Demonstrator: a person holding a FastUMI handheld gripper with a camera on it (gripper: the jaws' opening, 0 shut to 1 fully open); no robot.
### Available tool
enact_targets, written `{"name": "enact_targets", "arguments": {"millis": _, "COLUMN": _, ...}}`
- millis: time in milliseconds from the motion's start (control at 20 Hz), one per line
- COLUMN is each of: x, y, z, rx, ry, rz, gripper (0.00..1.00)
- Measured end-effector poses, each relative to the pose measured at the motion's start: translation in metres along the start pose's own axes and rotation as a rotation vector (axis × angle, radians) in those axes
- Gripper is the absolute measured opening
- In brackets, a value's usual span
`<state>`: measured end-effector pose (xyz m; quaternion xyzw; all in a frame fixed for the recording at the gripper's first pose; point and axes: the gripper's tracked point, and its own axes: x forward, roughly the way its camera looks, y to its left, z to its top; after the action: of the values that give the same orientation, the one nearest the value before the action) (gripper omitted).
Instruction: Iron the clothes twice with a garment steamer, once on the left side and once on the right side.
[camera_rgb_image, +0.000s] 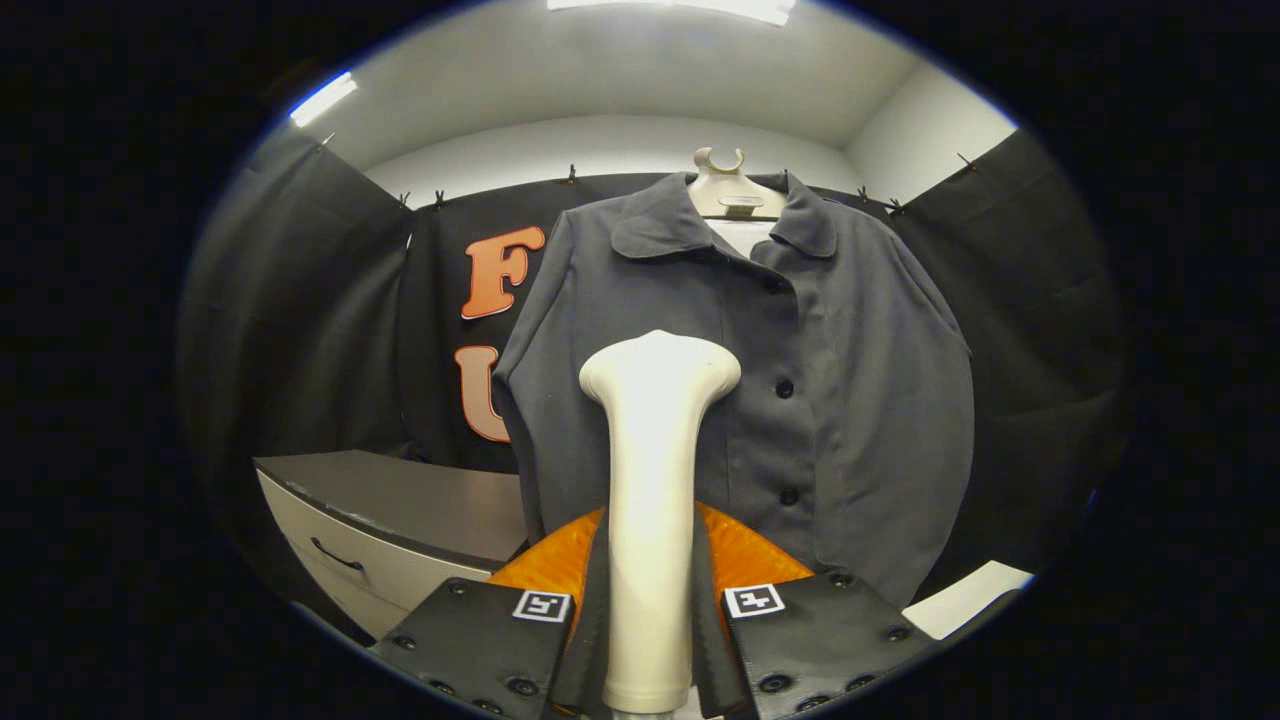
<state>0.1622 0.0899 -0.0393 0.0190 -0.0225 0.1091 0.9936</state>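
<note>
Cream-white, the garment steamer (652, 480) stands pinched between both fingers of the gripper (650, 640), its head lifted against the grey shirt (840, 380), which hangs on a hanger (733, 190) just beyond.

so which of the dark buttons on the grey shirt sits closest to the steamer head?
The upper visible button, just beside the head of the cream garment steamer gripped between the black fingers. The lower button sits further down the grey shirt.

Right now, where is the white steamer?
The steamer stands upright, gripped between the fingers, its head against the gray shirt on the hanger, right of the cabinet.
</note>
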Motion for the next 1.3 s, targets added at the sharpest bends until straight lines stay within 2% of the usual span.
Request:
{"name": "enact_targets", "arguments": {"millis": 900, "x": -0.051, "y": -0.011, "z": -0.143, "rx": 0.037, "ry": 0.230, "rz": -0.027, "gripper": 0.42}}
{"name": "enact_targets", "arguments": {"millis": 1300, "x": -0.066, "y": -0.012, "z": -0.156, "rx": 0.039, "ry": 0.260, "rz": -0.023, "gripper": 0.42}}
